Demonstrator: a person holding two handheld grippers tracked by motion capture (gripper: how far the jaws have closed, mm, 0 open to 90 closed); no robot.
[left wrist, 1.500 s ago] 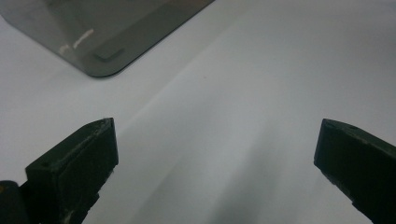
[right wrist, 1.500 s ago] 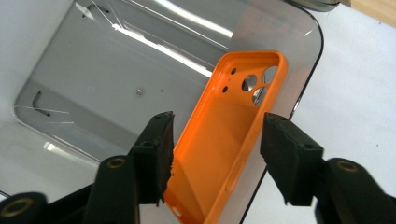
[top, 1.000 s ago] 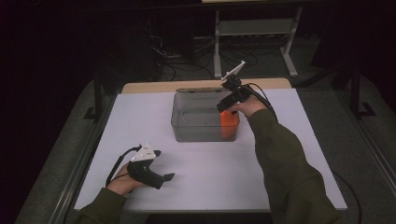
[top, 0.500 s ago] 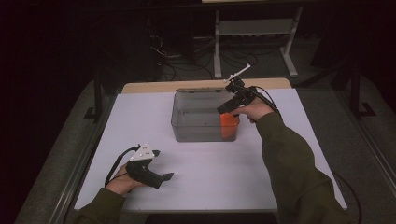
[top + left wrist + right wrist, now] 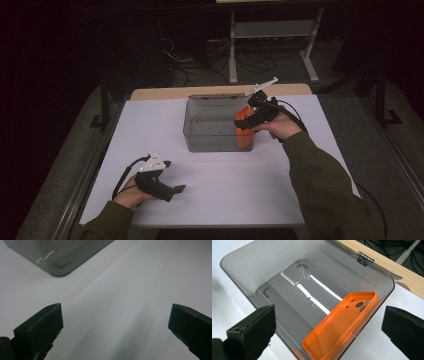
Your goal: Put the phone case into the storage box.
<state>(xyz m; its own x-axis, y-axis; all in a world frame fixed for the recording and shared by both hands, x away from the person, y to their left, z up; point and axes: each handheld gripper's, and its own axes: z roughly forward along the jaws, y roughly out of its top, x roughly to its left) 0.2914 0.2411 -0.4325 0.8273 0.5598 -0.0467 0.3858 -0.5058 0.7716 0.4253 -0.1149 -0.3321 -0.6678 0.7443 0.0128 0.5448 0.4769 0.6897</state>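
Since the earlier frame my right gripper [image 5: 244,119] slid a bit toward the near-right corner of the smoky translucent plastic bin [image 5: 192,134], jaws opening wide with nothing between them. That bright orange phone case [image 5: 342,326] leans inside against the bin's wall, directly below the jaws, long axis slanting upward. Left gripper [image 5: 176,176], also open and empty, rests well apart.

A white table [image 5: 310,180] carries one grey box [image 5: 212,137].
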